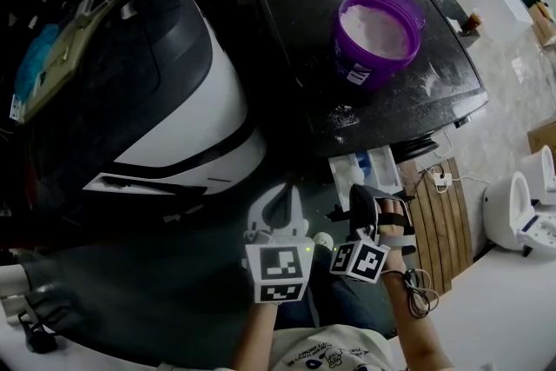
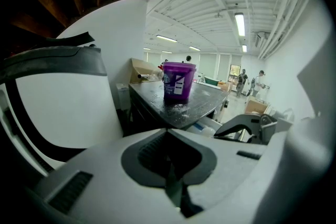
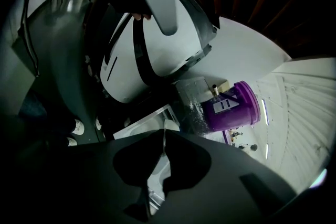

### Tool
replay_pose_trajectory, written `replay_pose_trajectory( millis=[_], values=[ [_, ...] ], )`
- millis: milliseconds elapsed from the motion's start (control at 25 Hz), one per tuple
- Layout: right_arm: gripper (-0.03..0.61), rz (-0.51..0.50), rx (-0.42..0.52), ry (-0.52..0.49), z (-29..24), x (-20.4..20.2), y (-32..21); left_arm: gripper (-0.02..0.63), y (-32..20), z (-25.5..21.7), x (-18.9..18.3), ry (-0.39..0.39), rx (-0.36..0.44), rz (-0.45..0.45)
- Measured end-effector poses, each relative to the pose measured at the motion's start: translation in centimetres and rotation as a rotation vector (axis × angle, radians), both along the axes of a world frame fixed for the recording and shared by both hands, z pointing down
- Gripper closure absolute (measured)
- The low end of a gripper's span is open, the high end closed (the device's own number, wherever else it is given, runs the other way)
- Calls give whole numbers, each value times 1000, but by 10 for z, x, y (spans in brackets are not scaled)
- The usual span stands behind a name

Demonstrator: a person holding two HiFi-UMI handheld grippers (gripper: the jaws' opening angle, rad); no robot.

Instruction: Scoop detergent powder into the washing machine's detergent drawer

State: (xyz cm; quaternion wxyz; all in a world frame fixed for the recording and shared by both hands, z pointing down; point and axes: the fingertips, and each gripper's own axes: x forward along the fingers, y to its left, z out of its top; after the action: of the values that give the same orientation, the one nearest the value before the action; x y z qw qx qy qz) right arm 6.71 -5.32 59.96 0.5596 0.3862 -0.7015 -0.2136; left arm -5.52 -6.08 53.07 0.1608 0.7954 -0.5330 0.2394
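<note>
One powder-filled purple tub [image 1: 369,65], one open drawer [image 1: 365,169], two grippers.
Left gripper [image 1: 280,201] and right gripper [image 1: 365,197]: jaws pressed together, nothing between them.

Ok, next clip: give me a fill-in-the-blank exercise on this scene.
1. The bucket of white powder is ____ in colour.
2. The detergent drawer stands ____, not closed.
3. The left claw and right claw are both ____, holding nothing.
Missing words: purple; open; shut.
</note>
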Motion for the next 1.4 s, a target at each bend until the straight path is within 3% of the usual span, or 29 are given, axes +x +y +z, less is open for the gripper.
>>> replay_pose_trajectory(
  millis=[600,880,1400],
  values=[
    [557,38,-16,-61,-6,0,-2,612,-1,-4,-4,-1,6,-12],
    [557,193,-14,-309,-35,10,-9,612,-6,-17,-7,-2,31,-24],
    [557,383,90,-652,-116,28,-17,612,-18,-66,-4,13,126,-32]
  ],
)
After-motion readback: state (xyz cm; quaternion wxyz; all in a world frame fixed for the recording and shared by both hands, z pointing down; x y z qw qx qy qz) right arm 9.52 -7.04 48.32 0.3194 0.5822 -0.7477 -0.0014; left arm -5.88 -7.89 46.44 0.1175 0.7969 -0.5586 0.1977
